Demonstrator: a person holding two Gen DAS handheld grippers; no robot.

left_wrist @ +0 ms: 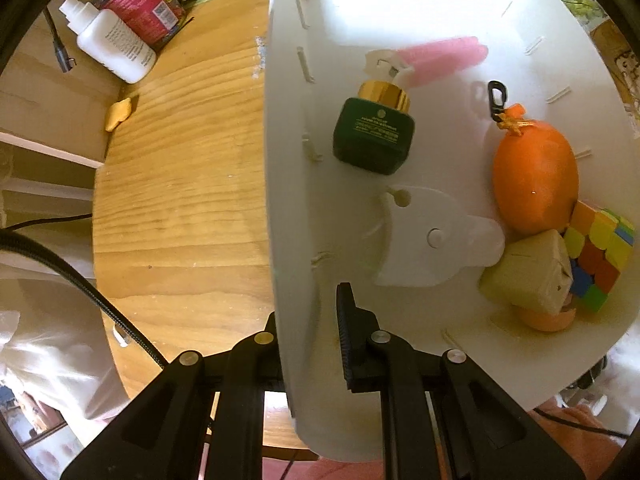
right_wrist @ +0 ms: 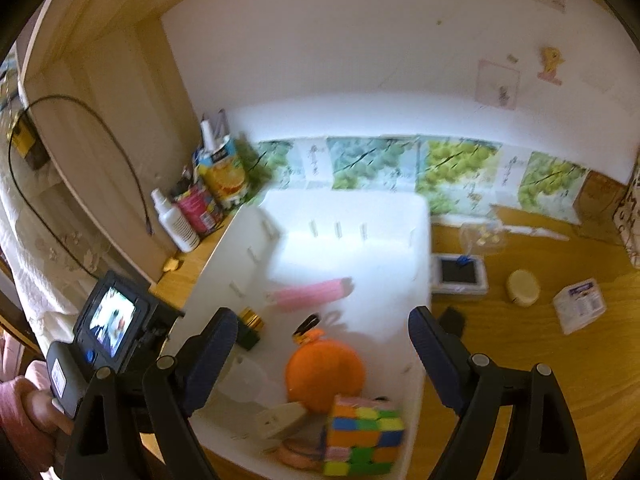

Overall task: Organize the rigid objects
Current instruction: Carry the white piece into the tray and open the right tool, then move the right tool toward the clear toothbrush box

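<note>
Left gripper (left_wrist: pixel 310 344) pinches white bin (left_wrist: pixel 288 200) wall; right gripper (right_wrist: pixel 322 350) hovers wide above.

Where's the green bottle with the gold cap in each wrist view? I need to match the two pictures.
Left wrist: the green bottle lies in the white bin, upper middle of the picture, gold cap pointing up the frame.
Right wrist: the green bottle sits left of centre, partly hidden behind the right gripper's left finger.
Shared landmark: the orange ball to its right in both.
</note>
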